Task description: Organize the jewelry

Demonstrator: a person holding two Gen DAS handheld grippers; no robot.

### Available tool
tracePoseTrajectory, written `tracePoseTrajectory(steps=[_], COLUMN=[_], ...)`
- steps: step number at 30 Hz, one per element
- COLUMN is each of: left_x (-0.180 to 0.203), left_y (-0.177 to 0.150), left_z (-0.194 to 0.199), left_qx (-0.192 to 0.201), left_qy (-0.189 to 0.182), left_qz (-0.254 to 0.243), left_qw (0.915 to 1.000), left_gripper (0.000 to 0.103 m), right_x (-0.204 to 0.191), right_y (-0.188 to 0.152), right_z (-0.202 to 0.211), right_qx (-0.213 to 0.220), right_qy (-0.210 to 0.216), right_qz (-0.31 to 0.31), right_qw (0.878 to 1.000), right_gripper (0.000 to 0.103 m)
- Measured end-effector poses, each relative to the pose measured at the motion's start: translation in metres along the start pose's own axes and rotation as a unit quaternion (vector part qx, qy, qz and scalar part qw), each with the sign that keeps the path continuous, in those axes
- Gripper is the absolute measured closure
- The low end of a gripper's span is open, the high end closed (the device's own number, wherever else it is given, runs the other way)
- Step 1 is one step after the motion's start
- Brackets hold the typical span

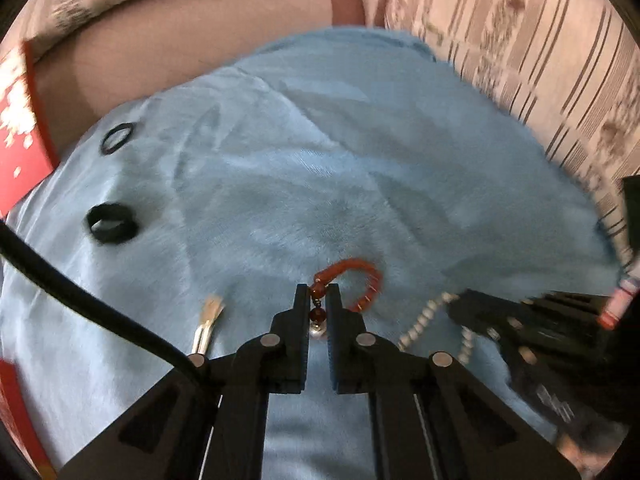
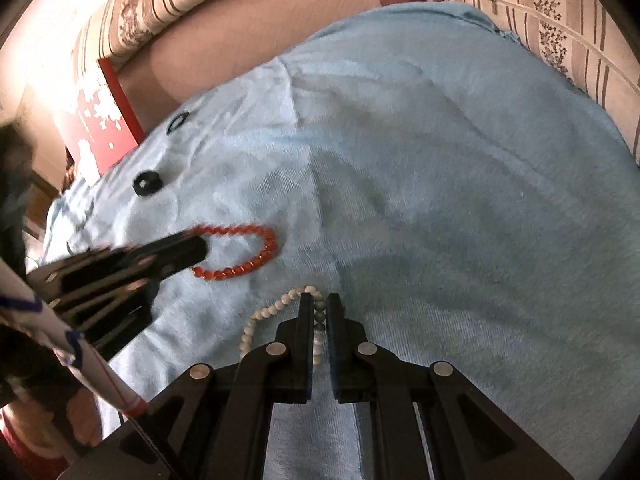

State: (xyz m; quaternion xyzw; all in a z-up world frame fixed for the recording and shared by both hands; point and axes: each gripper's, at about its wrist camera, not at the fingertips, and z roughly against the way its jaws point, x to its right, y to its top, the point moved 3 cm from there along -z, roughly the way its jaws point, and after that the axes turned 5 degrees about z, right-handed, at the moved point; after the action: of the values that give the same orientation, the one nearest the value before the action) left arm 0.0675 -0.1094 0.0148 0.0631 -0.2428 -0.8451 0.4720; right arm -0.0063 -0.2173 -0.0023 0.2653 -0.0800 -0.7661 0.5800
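Observation:
A red bead bracelet (image 1: 362, 280) lies on a light blue cloth (image 1: 320, 160). My left gripper (image 1: 318, 294) is shut on its dark red knot beads and small tassel end. In the right wrist view the red bracelet (image 2: 256, 254) curls beside the left gripper (image 2: 200, 250). My right gripper (image 2: 319, 302) is shut on a white bead bracelet (image 2: 264, 314), whose loop trails to the left on the cloth (image 2: 440, 160). The white beads (image 1: 424, 316) and the right gripper (image 1: 460, 300) also show at the right of the left wrist view.
A thick black hair tie (image 1: 112, 224) and a thin black ring (image 1: 116, 138) lie on the cloth's left side. A metal hair clip (image 1: 206, 324) lies near my left gripper. A red box (image 1: 20, 136) stands at the left edge. Striped cushions (image 1: 540, 60) surround the cloth.

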Motion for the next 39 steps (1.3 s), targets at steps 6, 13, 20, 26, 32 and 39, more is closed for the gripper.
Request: tracePoseTrajectory(steps=[6, 13, 20, 26, 32, 39], left_x=[-0.034, -0.081, -0.151, -0.199, -0.232, -0.268], left_y=[-0.027, -0.070, -0.105, -0.132, -0.149, -0.170], left_z=[0.076, 0.131, 0.160, 0.191, 0.212, 0.243], left_qx=[0.054, 0.099, 0.118, 0.157, 0.180, 0.206], left_qy=[-0.008, 0.011, 0.038, 0.066, 0.075, 0.067], left_qz=[0.055, 0.110, 0.179, 0.223, 0.250, 0.291], left_qw=[0.9970, 0.9889, 0.9761, 0.9599, 0.9483, 0.9320], left_gripper=[0.096, 0.096, 0.096, 0.096, 0.096, 0.096], right_x=[-0.013, -0.033, -0.047, -0.073, -0.101, -0.164], right_y=[0.004, 0.003, -0.006, -0.022, -0.030, -0.029], right_z=[0.013, 0.032, 0.033, 0.030, 0.036, 0.037], right_qx=[0.037, 0.082, 0.091, 0.095, 0.092, 0.079], right_qy=[0.025, 0.028, 0.015, -0.010, -0.011, 0.027], right_qz=[0.005, 0.026, 0.030, 0.074, 0.105, 0.138], right_qw=[0.999, 0.996, 0.995, 0.993, 0.990, 0.987], right_gripper=[0.096, 0.096, 0.096, 0.096, 0.096, 0.096])
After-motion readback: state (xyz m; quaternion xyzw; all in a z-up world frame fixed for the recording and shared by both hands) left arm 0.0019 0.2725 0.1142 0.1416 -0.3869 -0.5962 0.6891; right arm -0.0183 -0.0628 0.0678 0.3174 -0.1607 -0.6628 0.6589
